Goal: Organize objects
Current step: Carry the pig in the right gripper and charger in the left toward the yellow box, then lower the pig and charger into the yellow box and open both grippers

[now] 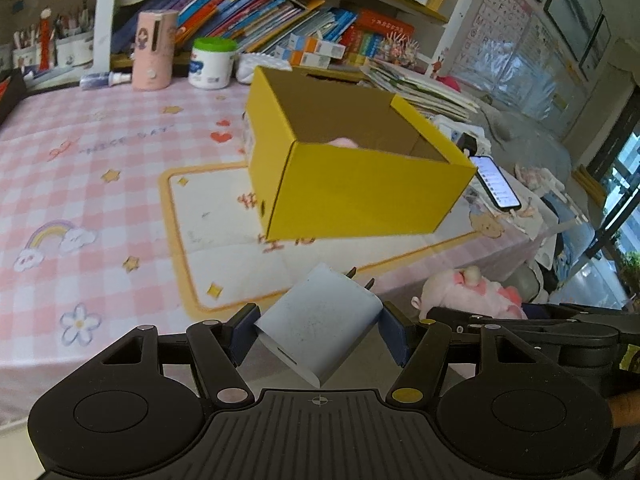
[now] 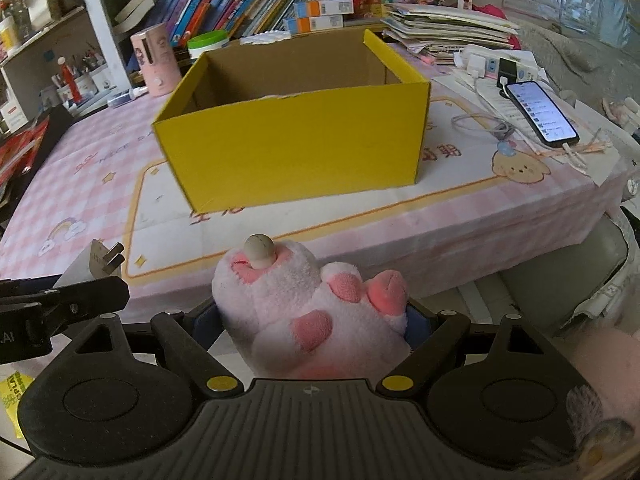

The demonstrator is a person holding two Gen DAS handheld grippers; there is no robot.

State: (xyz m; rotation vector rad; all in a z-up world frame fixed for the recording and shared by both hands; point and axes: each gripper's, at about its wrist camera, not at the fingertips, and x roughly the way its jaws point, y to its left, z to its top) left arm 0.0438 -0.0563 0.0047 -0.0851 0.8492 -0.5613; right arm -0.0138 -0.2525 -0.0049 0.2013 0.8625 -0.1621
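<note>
Short of the worktop [image 2: 460,216] edge, the left gripper [image 1: 320,334] clamps a white charger plug [image 1: 320,328] and the right gripper [image 2: 316,320] a pink plush paw [image 2: 312,312], both mid-carry; next, probably lift each over the open yellow box [image 2: 296,140].

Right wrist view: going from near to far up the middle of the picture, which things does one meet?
Pink plush paw held in the jaws of the right gripper → front edge of the checked tablecloth → yellow cardboard box → row of books on the shelf.
</note>
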